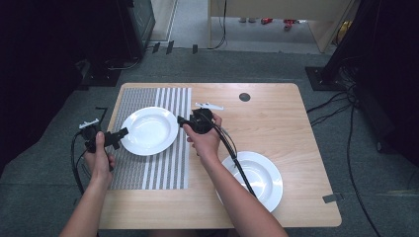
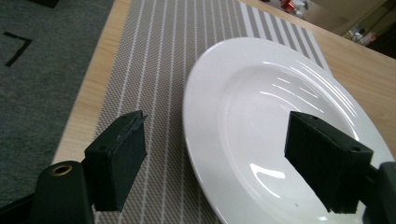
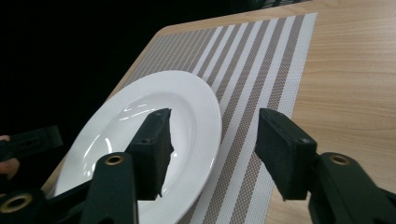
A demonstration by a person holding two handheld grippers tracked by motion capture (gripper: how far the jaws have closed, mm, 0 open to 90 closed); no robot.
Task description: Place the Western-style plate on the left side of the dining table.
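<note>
A white deep plate point(image 1: 149, 130) lies on a grey-and-white striped placemat point(image 1: 163, 168) on the left half of the wooden table. My left gripper point(image 1: 123, 132) is open at the plate's left rim. In the left gripper view the plate point(image 2: 280, 116) lies between the jaws, and the rim sits in the gap of the gripper point(image 2: 219, 158). My right gripper point(image 1: 180, 120) is open at the plate's right rim. In the right gripper view the gripper point(image 3: 215, 149) straddles that rim, one jaw over the plate point(image 3: 187, 102), the other over the placemat point(image 3: 261, 79).
A second white plate point(image 1: 259, 175) lies at the front right of the table, partly under my right forearm. A black round grommet point(image 1: 244, 97) sits near the far edge. Cables point(image 1: 331, 106) run across the grey floor to the right.
</note>
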